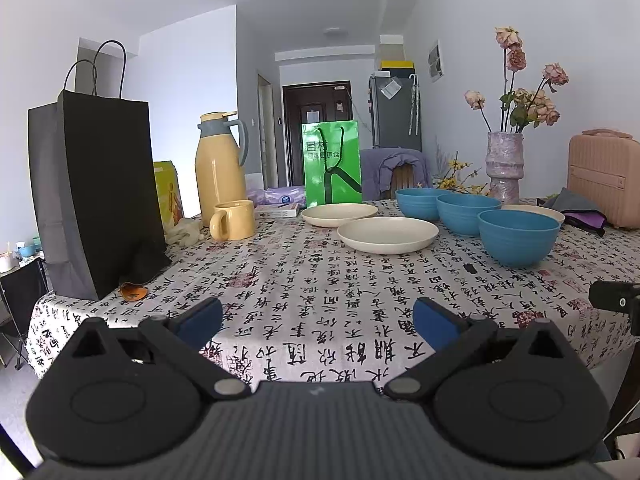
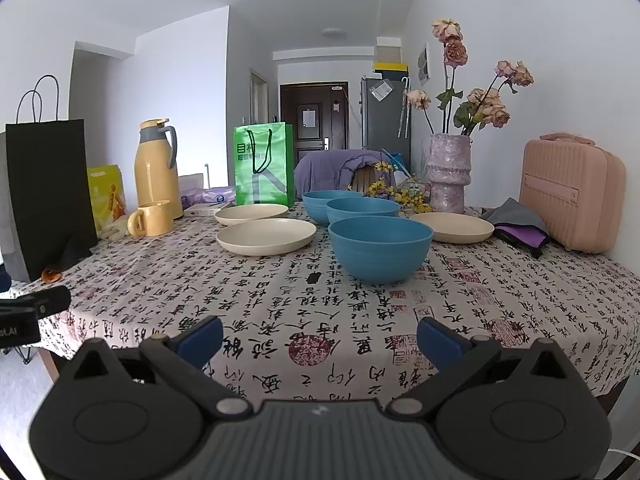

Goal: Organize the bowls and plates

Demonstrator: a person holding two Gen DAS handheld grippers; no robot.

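My left gripper (image 1: 318, 318) and right gripper (image 2: 320, 336) hover with fingers spread and empty over the near surface (image 2: 280, 300), so nothing looks sorted yet: three blue bowls (image 2: 380, 248) at one o'clock and seemingly three cream plates (image 2: 266, 236) at eleven remain unstacked.

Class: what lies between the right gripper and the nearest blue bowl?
Only bare printed tablecloth lies between the right gripper and the nearest blue bowl, seen in the right wrist view.

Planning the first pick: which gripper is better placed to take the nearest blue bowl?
Right. The nearest blue bowl lies almost straight ahead of the open right gripper; from the open left gripper it sits far off to the right.
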